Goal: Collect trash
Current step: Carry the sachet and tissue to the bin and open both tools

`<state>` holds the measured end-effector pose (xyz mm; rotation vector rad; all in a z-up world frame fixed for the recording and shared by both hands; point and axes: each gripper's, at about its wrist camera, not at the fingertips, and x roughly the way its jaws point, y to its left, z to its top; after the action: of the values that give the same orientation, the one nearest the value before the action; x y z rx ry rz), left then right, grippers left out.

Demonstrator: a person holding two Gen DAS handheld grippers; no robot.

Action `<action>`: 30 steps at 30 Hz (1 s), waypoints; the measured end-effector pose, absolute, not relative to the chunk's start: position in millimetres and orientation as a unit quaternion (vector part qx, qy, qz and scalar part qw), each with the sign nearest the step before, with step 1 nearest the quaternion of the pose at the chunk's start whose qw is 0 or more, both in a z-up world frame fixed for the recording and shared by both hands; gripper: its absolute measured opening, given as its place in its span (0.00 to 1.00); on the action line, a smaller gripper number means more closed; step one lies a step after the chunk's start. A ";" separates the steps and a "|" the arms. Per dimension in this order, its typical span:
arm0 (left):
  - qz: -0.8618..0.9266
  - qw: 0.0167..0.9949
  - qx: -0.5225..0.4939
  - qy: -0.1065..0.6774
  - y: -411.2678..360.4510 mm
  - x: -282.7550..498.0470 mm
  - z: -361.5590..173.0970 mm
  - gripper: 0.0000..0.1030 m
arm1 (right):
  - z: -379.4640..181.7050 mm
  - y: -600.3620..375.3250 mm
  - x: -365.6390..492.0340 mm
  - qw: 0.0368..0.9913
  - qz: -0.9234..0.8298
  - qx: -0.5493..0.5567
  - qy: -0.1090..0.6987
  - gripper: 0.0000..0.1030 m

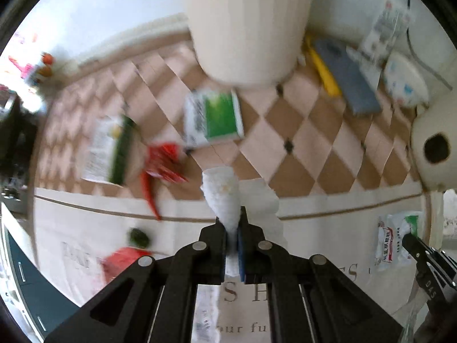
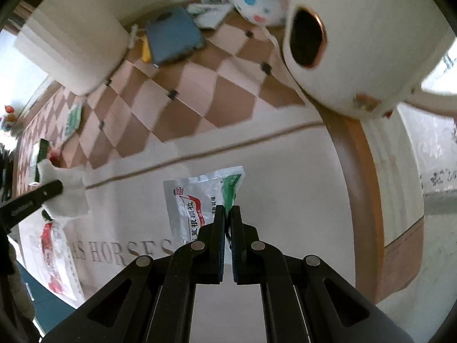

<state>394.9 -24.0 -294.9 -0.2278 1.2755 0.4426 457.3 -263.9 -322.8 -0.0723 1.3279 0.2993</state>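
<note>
My left gripper (image 1: 232, 223) is clamped on a crumpled white paper tissue (image 1: 221, 194), and my right gripper (image 2: 227, 214) is pinched on the green corner of a flat silver-white medicine sachet (image 2: 197, 200); both pieces hang above the cream printed tablecloth (image 2: 285, 200).

The sachet worries me most. I hold only its corner, the foil looks slick, and a quick swing could let it slide out. The tissue is soft and bulges past my fingertips, so I judge it could tear or shed a wad if it brushes the tall cream cylindrical bin (image 1: 245, 25). Both views are smeared with motion, which makes aiming harder.

Counting what I can see on the table: two held pieces; two green-and-white boxes (image 1: 212, 118) on the checked part; one red crumpled wrapper (image 1: 162, 163); one red-printed clear packet (image 2: 55, 260) near the edge; one dark green lump beside it, too blurred to name. One bin, and one white vessel with a dark oval opening (image 2: 308, 40).
</note>
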 end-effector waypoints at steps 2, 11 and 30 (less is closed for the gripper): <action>0.224 0.787 -0.098 0.567 -22.4 386.2 -275.0 0.04 | -309.2 -256.0 456.4 0.784 0.149 -0.039 0.601 0.03; 0.285 0.810 -0.123 0.498 36.5 298.9 -207.1 0.04 | -239.2 -188.0 436.5 0.809 0.226 -0.046 0.541 0.03; 0.506 0.718 -0.238 0.415 159.3 -6.8 -196.2 0.04 | -182.6 40.3 198.3 0.732 0.456 -0.178 0.474 0.03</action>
<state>-6.8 159.3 -196.2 -0.5277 0.9178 1.1197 198.3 40.3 -182.6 -0.3926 1.0427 1.0041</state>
